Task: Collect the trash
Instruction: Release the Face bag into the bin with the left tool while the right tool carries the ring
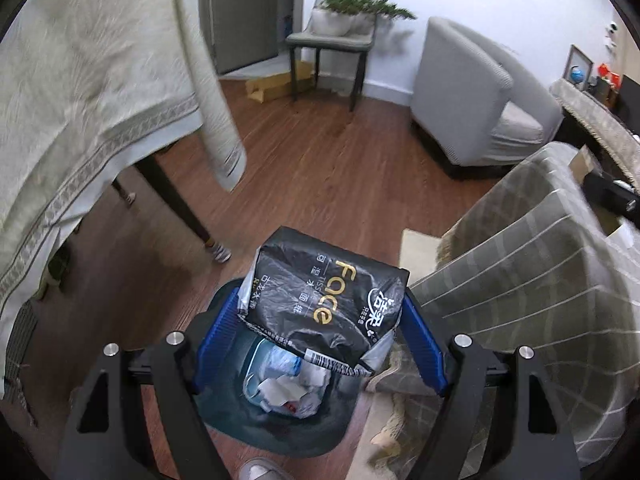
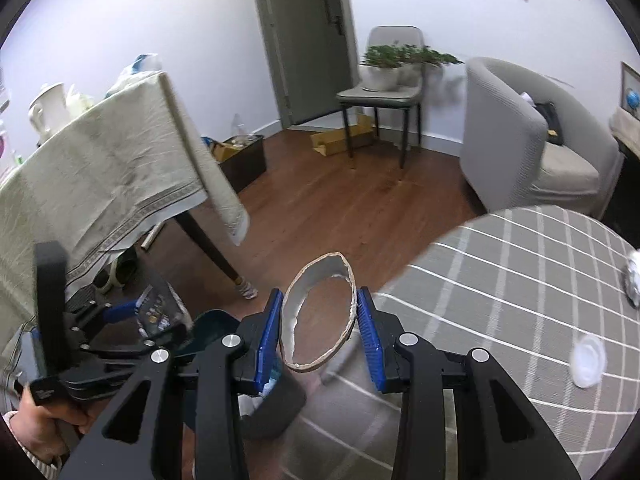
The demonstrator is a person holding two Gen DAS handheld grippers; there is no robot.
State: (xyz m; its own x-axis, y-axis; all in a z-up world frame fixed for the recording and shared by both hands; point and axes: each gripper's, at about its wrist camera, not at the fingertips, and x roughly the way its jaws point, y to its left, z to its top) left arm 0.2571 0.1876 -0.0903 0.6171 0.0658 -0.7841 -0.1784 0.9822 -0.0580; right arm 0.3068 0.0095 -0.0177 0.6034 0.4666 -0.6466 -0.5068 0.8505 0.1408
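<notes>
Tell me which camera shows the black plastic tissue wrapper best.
Left wrist view: the black plastic tissue wrapper fills the centre, held between the left gripper's fingers above the bin. In the right wrist view, only a small, blurred sliver shows.

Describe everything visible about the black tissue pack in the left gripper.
The black tissue pack is a soft, crinkled plastic wrapper, glossy black with gold "Face" lettering, white characters and a barcode strip along one edge. It looks partly emptied and dented. It is pinched between the blue ribbed fingers of the left gripper, tilted, and hangs in the air directly over the open dark trash bin, which already holds crumpled white paper and plastic. Only the fingers appear to touch it.
</notes>
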